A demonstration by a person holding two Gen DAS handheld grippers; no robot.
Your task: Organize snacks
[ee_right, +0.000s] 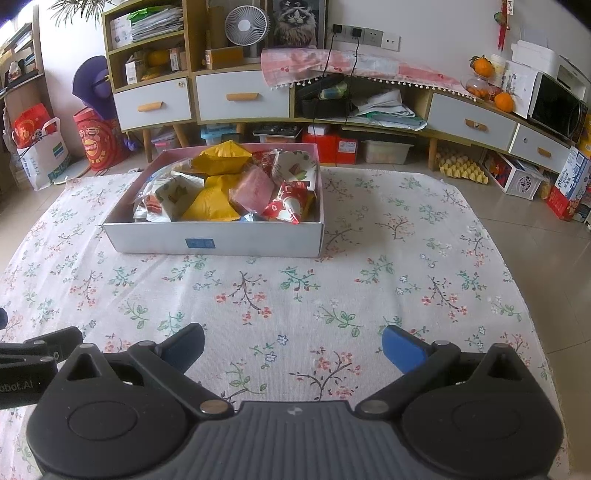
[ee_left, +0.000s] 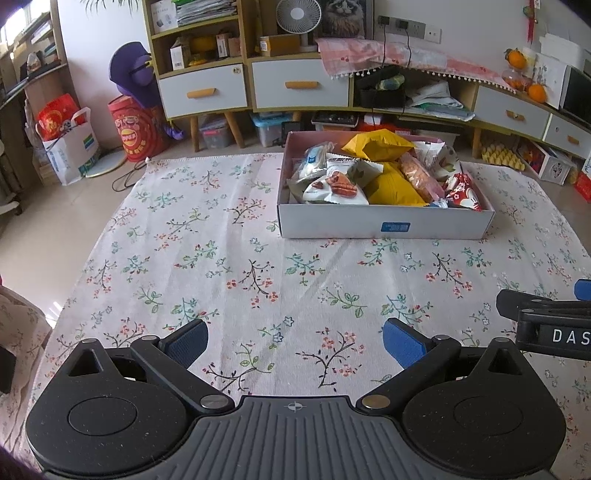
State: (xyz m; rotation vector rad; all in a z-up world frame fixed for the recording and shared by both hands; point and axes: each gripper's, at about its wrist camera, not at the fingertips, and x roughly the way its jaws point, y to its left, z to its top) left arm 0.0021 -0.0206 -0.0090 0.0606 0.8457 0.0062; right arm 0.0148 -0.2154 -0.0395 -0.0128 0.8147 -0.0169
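A white cardboard box (ee_left: 384, 223) sits on the floral cloth, ahead and to the right in the left wrist view, and ahead to the left in the right wrist view (ee_right: 218, 240). It holds several snack packets: yellow bags (ee_left: 376, 144) (ee_right: 218, 157), a white nut packet (ee_left: 334, 186) and a red packet (ee_right: 290, 203). My left gripper (ee_left: 295, 341) is open and empty, low over the cloth, well short of the box. My right gripper (ee_right: 293, 347) is open and empty, beside the left one. Each gripper shows at the edge of the other's view.
The floral cloth (ee_left: 229, 258) covers a low surface. Behind it stand cabinets with drawers (ee_left: 301, 83), a fan (ee_left: 299, 16), a red drum (ee_left: 136, 127), a paper bag (ee_left: 68, 147) and storage boxes (ee_right: 384, 151). Tiled floor lies to the right (ee_right: 535, 229).
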